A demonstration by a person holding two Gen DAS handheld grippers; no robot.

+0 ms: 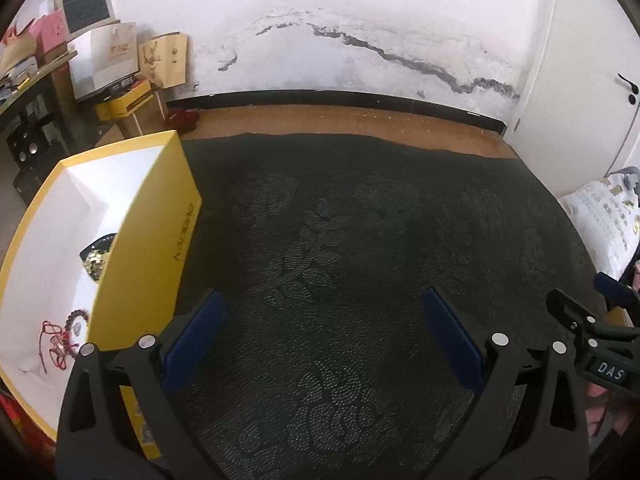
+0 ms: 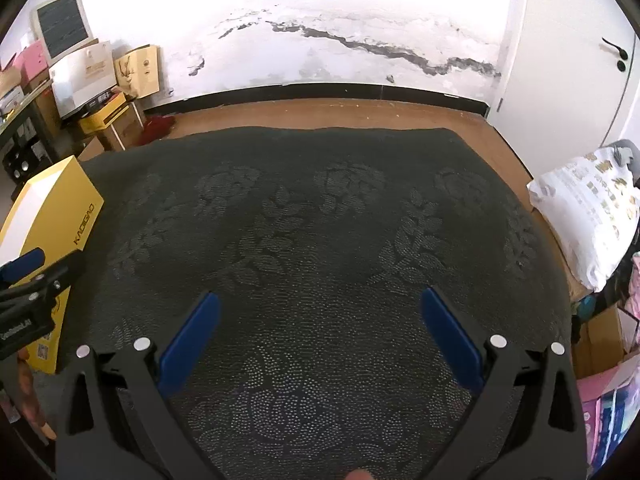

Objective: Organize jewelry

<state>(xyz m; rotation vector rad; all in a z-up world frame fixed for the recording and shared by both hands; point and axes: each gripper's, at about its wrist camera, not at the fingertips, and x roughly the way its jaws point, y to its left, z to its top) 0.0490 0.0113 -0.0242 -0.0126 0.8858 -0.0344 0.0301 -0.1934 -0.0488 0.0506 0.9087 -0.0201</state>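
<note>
A yellow box (image 1: 160,220) with a white inside stands open at the left edge of the dark patterned cloth (image 1: 360,240). Inside it lie a gold and black piece (image 1: 96,260), a dark red bead bracelet (image 1: 76,320) and a red cord piece (image 1: 54,346). My left gripper (image 1: 324,320) is open and empty, just right of the box, over the cloth. My right gripper (image 2: 320,320) is open and empty over the cloth (image 2: 320,220). The box (image 2: 60,216) shows at the left of the right wrist view, with the left gripper (image 2: 28,280) in front of it. The right gripper (image 1: 592,320) shows at the right edge of the left wrist view.
The cloth covers a wooden table (image 1: 360,120) against a cracked white wall (image 1: 360,40). Shelves with boxes and paper bags (image 1: 120,60) stand at the back left. A white printed bag (image 2: 588,208) lies at the right, by a white door (image 2: 580,80).
</note>
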